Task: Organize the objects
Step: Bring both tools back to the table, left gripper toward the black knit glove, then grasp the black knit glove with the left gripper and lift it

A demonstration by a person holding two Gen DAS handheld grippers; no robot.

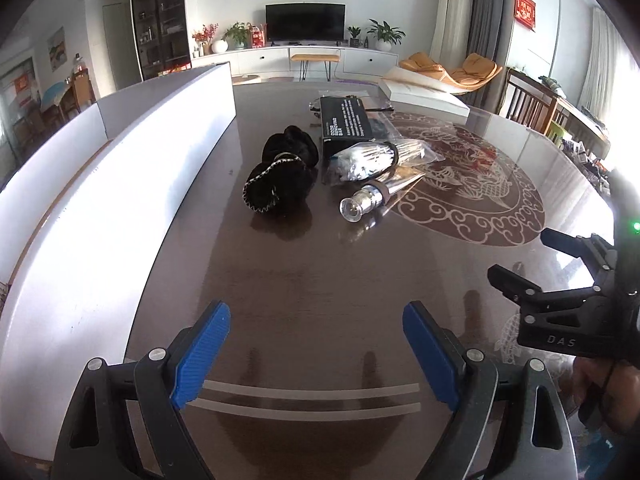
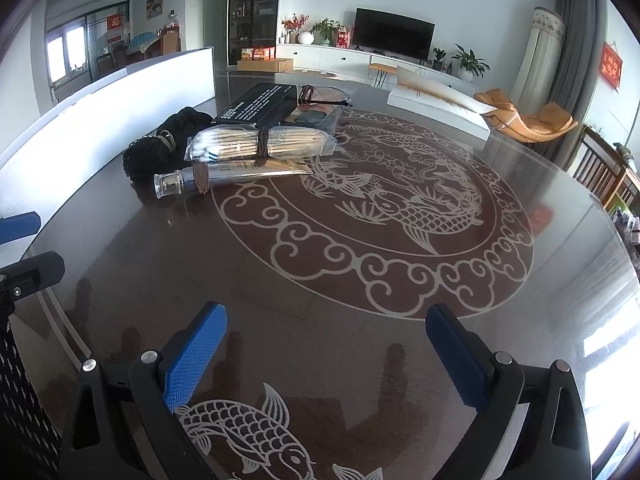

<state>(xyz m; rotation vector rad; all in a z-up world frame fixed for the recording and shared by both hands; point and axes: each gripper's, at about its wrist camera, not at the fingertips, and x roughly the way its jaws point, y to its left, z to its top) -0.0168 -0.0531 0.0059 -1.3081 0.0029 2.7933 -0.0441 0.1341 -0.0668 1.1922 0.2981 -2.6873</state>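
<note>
I have both tools low over the dark glossy worktop (image 2: 168,280), which carries a pale dragon-and-fish medallion (image 2: 384,216) under its glass. My left tool (image 1: 316,356) has its blue pads (image 1: 202,356) spread wide with nothing between them, only bare worktop and two pale strips. My right tool (image 2: 326,360) is likewise spread wide and holds nothing; a fish motif lies under it. From the left wrist view I can see the right tool (image 1: 516,260) at the far right edge, off to the side of the things.

The things to sort sit in a cluster further along the worktop, well apart from both tools. Nearest the white box wall (image 1: 132,184) on the left is a black drawstring pouch (image 1: 280,176). Just beside it lies a silver tube (image 2: 232,176) with a clear cap and a brown band wrapped round its neck. Behind the tube, touching it, is a clear bag of cotton swabs (image 2: 256,144) tied at the middle. Behind that lies a flat black box (image 2: 260,106) with white print, and a pair of glasses in a clear sleeve (image 2: 324,98) sits at its far end. A flat white box (image 2: 436,108) lies apart on the far right of the worktop
</note>
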